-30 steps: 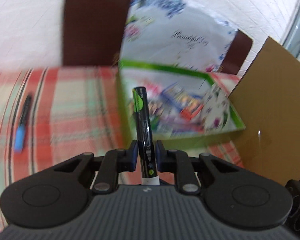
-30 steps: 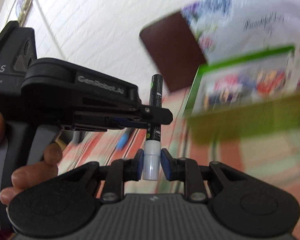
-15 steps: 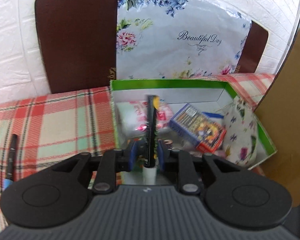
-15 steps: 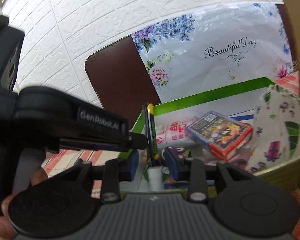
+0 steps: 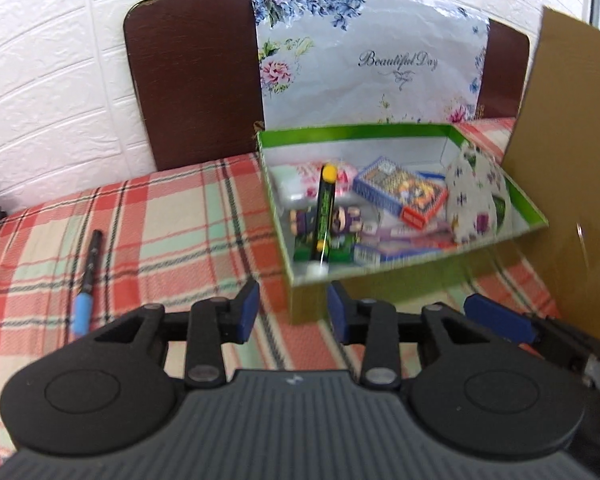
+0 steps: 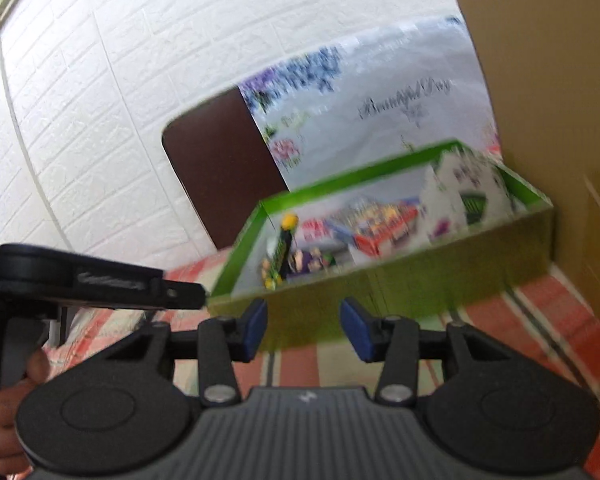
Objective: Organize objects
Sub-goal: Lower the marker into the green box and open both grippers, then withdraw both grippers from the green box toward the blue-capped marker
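Note:
A black-and-green marker (image 5: 323,216) with a yellow end lies in the green box (image 5: 380,130), resting on other items at the box's left side; it also shows in the right wrist view (image 6: 281,250). My left gripper (image 5: 293,312) is open and empty, just in front of the box's near wall. My right gripper (image 6: 303,330) is open and empty, also in front of the box (image 6: 400,276). A second black marker with a blue cap (image 5: 87,278) lies on the plaid cloth to the left.
The box holds a card pack (image 5: 402,192), a floral pouch (image 5: 478,200) and a pink packet (image 5: 300,184). A cardboard panel (image 5: 568,160) stands at the right. A dark chair back with floral paper (image 5: 380,64) stands behind. The left gripper's body (image 6: 100,284) shows in the right wrist view.
Both grippers held the green marker together, moved it over the box, then opened. The marker now lies in the box and both grippers have drawn back.

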Demonstrator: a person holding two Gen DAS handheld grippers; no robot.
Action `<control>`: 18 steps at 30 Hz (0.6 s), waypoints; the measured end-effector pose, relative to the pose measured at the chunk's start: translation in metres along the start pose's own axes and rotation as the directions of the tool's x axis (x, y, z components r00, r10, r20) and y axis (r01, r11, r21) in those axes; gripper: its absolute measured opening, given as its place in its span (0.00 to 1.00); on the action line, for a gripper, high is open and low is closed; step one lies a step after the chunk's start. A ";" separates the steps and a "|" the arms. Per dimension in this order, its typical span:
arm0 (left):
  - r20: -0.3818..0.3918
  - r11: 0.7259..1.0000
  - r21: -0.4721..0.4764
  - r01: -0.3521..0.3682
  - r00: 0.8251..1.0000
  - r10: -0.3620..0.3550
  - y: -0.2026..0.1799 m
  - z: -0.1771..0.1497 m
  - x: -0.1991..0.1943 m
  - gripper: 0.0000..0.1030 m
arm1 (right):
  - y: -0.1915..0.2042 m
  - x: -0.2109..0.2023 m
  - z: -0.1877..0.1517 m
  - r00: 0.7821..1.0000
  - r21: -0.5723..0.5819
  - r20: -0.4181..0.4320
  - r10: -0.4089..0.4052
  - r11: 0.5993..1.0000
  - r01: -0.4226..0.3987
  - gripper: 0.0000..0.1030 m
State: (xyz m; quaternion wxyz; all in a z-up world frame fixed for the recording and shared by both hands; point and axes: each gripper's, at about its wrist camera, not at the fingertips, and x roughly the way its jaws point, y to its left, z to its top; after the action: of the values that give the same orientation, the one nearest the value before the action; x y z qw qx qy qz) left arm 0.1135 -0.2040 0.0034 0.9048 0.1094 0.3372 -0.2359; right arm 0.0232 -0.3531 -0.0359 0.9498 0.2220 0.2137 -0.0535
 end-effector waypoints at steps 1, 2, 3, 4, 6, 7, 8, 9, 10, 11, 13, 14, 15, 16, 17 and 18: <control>-0.002 1.000 0.005 -0.008 1.000 0.008 0.000 -0.005 -0.003 0.39 | -0.002 -0.002 -0.003 1.000 0.010 -0.013 -0.003 1.000 0.003 0.41; -0.004 1.000 0.011 -0.016 1.000 0.016 0.000 -0.009 -0.005 0.39 | -0.003 -0.005 -0.005 1.000 0.017 -0.022 -0.006 1.000 0.006 0.41; -0.006 1.000 0.017 -0.025 1.000 0.025 0.001 -0.014 -0.007 0.40 | -0.004 -0.008 -0.008 1.000 0.021 -0.029 -0.007 1.000 0.008 0.42; -0.008 0.999 0.023 -0.034 0.999 0.034 0.001 -0.018 -0.008 0.41 | -0.004 -0.010 -0.010 0.999 0.021 -0.034 -0.008 1.000 0.009 0.42; -0.008 0.999 0.030 -0.045 0.999 0.046 0.003 -0.027 -0.012 0.42 | -0.003 -0.016 -0.013 0.999 0.014 -0.043 -0.010 1.000 0.011 0.42; -0.009 0.998 0.032 -0.049 0.999 0.050 0.004 -0.030 -0.013 0.42 | -0.003 -0.018 -0.015 0.999 0.008 -0.045 -0.011 1.000 0.011 0.42; -0.010 0.998 0.033 -0.054 0.998 0.054 0.005 -0.034 -0.015 0.42 | -0.001 -0.021 -0.016 0.999 0.004 -0.046 -0.011 1.000 0.012 0.42; -0.011 0.998 0.032 -0.058 0.998 0.059 0.006 -0.036 -0.016 0.42 | 0.000 -0.023 -0.017 0.999 0.001 -0.046 -0.011 1.000 0.011 0.42; -0.011 0.998 0.032 -0.062 0.998 0.063 0.008 -0.040 -0.018 0.43 | 0.001 -0.025 -0.018 0.999 -0.003 -0.047 -0.010 1.000 0.010 0.42; -0.012 0.997 0.032 -0.066 0.998 0.067 0.009 -0.042 -0.018 0.43 | 0.003 -0.027 -0.019 0.999 -0.005 -0.048 -0.010 1.000 0.010 0.42; -0.013 0.997 0.032 -0.075 0.997 0.075 0.010 -0.046 -0.020 0.44 | 0.006 -0.030 -0.019 0.999 -0.011 -0.045 -0.008 1.000 0.007 0.42; -0.013 0.996 0.032 -0.080 0.997 0.080 0.011 -0.048 -0.021 0.46 | 0.008 -0.031 -0.019 0.999 -0.015 -0.043 -0.007 1.000 0.007 0.42; -0.012 0.996 0.031 -0.084 0.996 0.084 0.012 -0.050 -0.022 0.46 | 0.011 -0.033 -0.019 0.999 -0.020 -0.041 -0.006 1.000 0.005 0.42; -0.009 0.996 0.032 -0.087 0.996 0.088 0.013 -0.052 -0.023 0.46 | 0.013 -0.034 -0.019 0.999 -0.026 -0.041 -0.004 1.000 0.003 0.43; -0.007 0.995 0.034 -0.092 0.996 0.092 0.015 -0.054 -0.024 0.46 | 0.015 -0.034 -0.020 0.999 -0.030 -0.041 -0.003 1.000 0.002 0.43; -0.007 0.995 0.036 -0.097 0.995 0.097 0.016 -0.056 -0.025 0.47 | 0.017 -0.035 -0.021 0.999 -0.036 -0.042 -0.001 0.999 0.000 0.43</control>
State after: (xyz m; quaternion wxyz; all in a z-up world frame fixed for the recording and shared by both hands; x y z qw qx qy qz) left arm 0.0739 -0.1612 -0.0220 0.9118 0.1426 0.3310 -0.1970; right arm -0.0127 -0.3281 -0.0307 0.9489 0.2060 0.2348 -0.0453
